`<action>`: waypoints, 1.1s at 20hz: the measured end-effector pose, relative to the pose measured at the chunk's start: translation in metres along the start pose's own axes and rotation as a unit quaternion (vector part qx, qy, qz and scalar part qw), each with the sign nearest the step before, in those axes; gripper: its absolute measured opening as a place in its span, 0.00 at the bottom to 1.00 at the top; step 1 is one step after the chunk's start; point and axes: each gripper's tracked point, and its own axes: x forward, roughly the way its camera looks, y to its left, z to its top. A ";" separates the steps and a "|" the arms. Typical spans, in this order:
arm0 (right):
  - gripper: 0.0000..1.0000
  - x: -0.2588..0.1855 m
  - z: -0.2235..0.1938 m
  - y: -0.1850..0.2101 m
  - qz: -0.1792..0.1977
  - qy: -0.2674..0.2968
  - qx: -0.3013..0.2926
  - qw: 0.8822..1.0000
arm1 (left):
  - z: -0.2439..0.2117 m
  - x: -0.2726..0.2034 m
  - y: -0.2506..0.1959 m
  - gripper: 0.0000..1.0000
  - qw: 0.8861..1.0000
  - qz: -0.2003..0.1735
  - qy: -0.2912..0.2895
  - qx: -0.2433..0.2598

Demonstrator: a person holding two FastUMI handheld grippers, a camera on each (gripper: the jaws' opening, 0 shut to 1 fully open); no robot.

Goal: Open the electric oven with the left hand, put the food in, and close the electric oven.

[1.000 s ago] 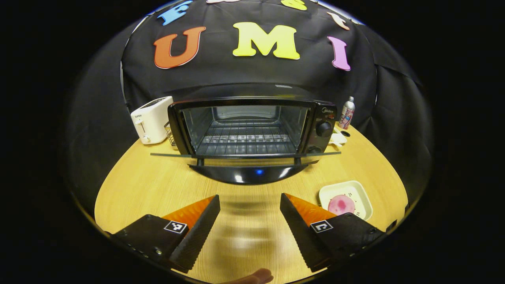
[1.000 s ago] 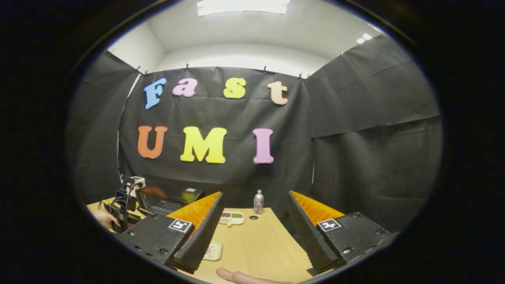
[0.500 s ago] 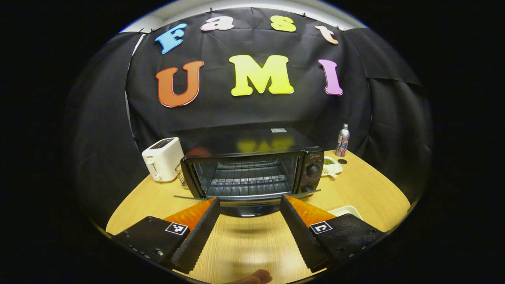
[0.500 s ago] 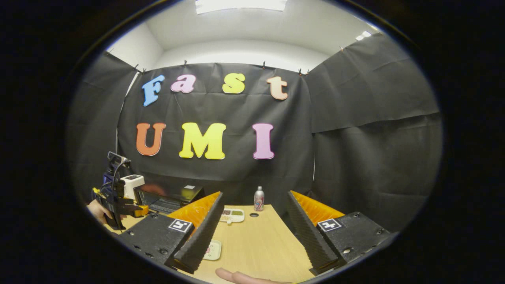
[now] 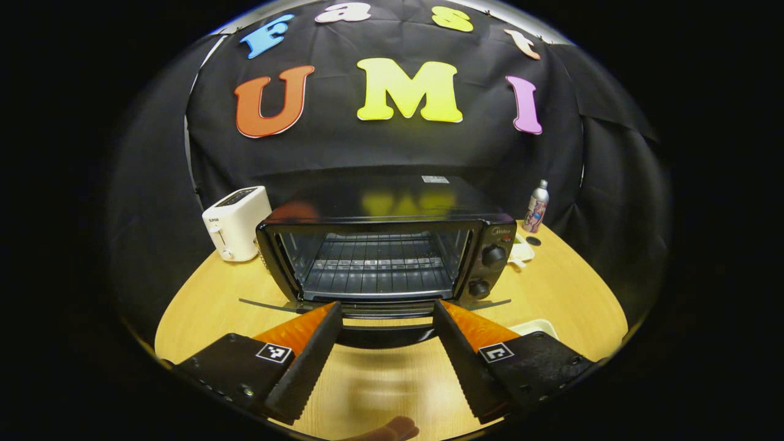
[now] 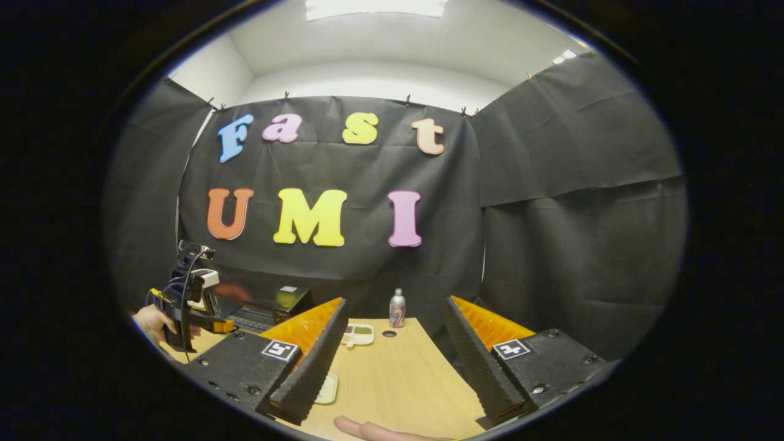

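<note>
The electric oven stands mid-table with its door dropped flat, partly hidden behind our left gripper, whose jaws are spread and empty. The food's plate peeks out, mostly covered. Our right gripper gapes empty too.

Glossy black oven, wood-grain table

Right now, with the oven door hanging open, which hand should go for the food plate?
Probably the right. The right gripper is open and empty, with the plate just beside its finger. The left gripper, also open, faces the open oven, with the plate's corner off to its side.
</note>
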 end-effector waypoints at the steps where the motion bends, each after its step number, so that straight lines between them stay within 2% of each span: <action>1: 0.97 -0.001 -0.002 0.002 0.003 0.003 0.001 1.000 | -0.005 -0.001 0.000 0.95 1.000 -0.001 0.007 -0.004; 9: 0.97 -0.005 -0.016 0.013 0.018 0.021 -0.006 1.000 | -0.060 -0.014 -0.004 0.95 1.000 0.001 -0.014 -0.007; 10: 1.00 -0.005 -0.017 0.014 0.020 0.024 -0.005 1.000 | -0.071 -0.015 -0.005 0.95 1.000 0.003 -0.015 -0.007; 11: 0.97 -0.004 -0.019 0.013 0.019 0.026 -0.006 0.999 | -0.080 -0.013 -0.005 0.95 1.000 0.004 -0.018 -0.004; 14: 0.97 0.000 -0.025 0.015 0.018 0.033 -0.016 0.999 | -0.109 -0.009 -0.008 0.95 1.000 0.000 -0.003 0.003; 17: 1.00 0.008 -0.041 0.021 0.026 0.055 -0.031 0.998 | -0.128 -0.003 -0.007 0.96 1.000 0.000 0.014 -0.002; 18: 0.97 0.012 -0.048 0.024 0.029 0.064 -0.037 0.997 | -0.135 0.000 -0.008 0.96 1.000 -0.001 0.023 -0.003; 21: 0.97 0.021 -0.068 0.027 0.034 0.092 -0.048 0.994 | -0.137 0.003 -0.008 0.96 1.000 -0.001 0.015 0.001; 22: 1.00 0.026 -0.075 0.028 0.036 0.102 -0.049 0.993 | -0.139 0.002 -0.008 0.96 1.000 -0.001 0.019 -0.001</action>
